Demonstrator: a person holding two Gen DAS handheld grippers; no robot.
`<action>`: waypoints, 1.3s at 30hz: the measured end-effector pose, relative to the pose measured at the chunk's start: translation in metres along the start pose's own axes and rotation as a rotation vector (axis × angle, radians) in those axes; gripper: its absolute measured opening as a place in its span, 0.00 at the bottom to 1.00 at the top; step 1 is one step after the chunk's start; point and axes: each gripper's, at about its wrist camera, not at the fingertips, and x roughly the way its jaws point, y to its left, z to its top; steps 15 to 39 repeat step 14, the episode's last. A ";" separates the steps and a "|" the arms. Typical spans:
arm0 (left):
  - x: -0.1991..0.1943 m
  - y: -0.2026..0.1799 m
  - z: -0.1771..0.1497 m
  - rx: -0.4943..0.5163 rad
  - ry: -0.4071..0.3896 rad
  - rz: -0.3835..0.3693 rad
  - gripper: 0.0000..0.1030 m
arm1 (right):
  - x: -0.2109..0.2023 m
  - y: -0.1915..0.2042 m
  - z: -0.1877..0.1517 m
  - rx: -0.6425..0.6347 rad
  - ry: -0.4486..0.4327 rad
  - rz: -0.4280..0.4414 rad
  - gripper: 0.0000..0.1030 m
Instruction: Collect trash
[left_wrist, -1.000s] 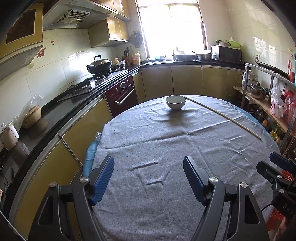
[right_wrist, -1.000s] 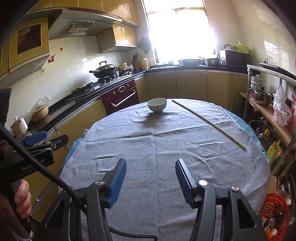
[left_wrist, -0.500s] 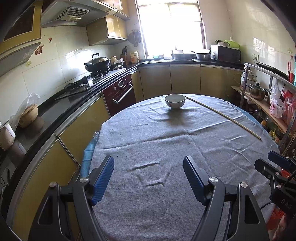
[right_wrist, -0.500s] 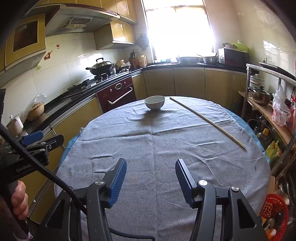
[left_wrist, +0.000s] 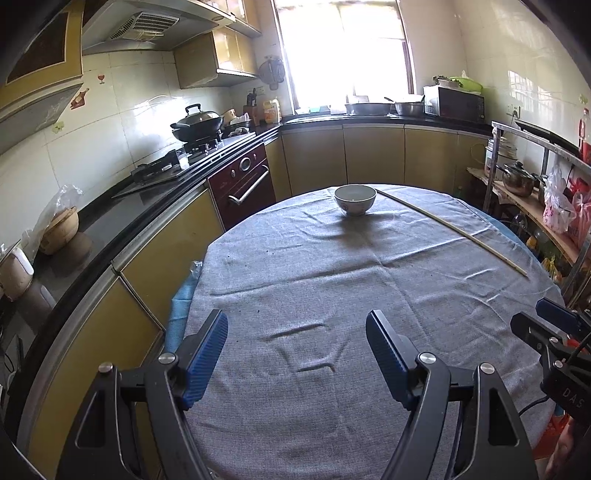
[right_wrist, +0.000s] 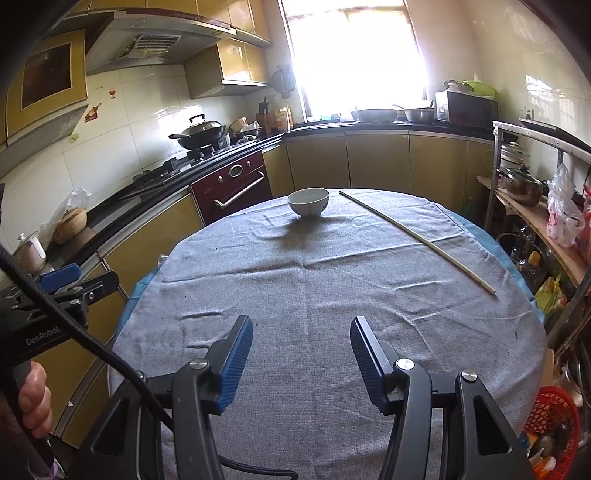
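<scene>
A round table with a grey cloth (left_wrist: 332, 280) fills both views. A white bowl (left_wrist: 355, 199) stands at its far side, also in the right wrist view (right_wrist: 308, 202). A long thin stick (left_wrist: 454, 230) lies across the far right of the cloth, also in the right wrist view (right_wrist: 417, 240). My left gripper (left_wrist: 297, 336) is open and empty over the near edge. My right gripper (right_wrist: 301, 341) is open and empty over the near edge. A red basket with scraps (right_wrist: 554, 428) sits on the floor at the lower right. Tiny dark crumbs dot the cloth.
A black counter (left_wrist: 122, 225) with a wok (left_wrist: 197, 125) and a dark red oven (left_wrist: 243, 184) runs along the left. A metal shelf with pots and plastic bags (left_wrist: 535, 184) stands at the right. Yellow cabinets (right_wrist: 376, 158) line the back under the window.
Both grippers have shifted slightly; the views have tilted a little and the table sits a bit lower and further left in frame. Both stay open and empty.
</scene>
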 end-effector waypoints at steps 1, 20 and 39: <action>0.000 0.000 0.000 0.002 0.000 0.000 0.75 | 0.000 0.000 -0.001 -0.001 -0.001 0.000 0.57; 0.065 -0.027 -0.018 -0.027 0.135 -0.075 0.76 | 0.039 -0.037 -0.025 0.029 0.072 -0.051 0.64; 0.065 -0.027 -0.018 -0.027 0.135 -0.075 0.76 | 0.039 -0.037 -0.025 0.029 0.072 -0.051 0.64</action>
